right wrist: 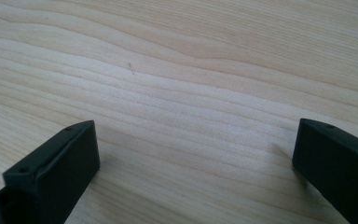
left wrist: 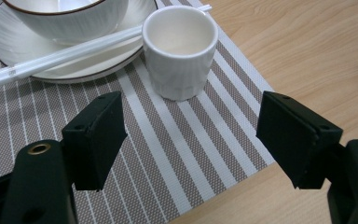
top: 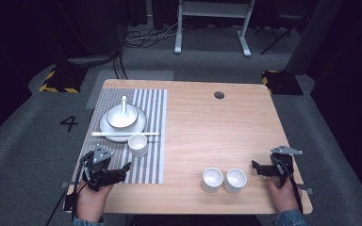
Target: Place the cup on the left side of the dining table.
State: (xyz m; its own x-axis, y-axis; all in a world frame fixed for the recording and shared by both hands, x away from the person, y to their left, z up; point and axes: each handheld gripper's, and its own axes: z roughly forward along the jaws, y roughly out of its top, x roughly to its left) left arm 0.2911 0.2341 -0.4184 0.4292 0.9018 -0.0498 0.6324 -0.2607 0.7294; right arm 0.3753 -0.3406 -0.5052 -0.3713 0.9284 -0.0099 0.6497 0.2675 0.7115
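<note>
A light wooden table point(top: 207, 122) carries a grey-and-white striped woven placemat point(top: 153, 117) along its left side. On the placemat, a white ridged saucer point(top: 139, 126) holds a white dark-rimmed bowl point(top: 121, 116) with a white ceramic spoon point(top: 124, 104); white chopsticks point(top: 125, 133) lie across the saucer's near edge.
</note>
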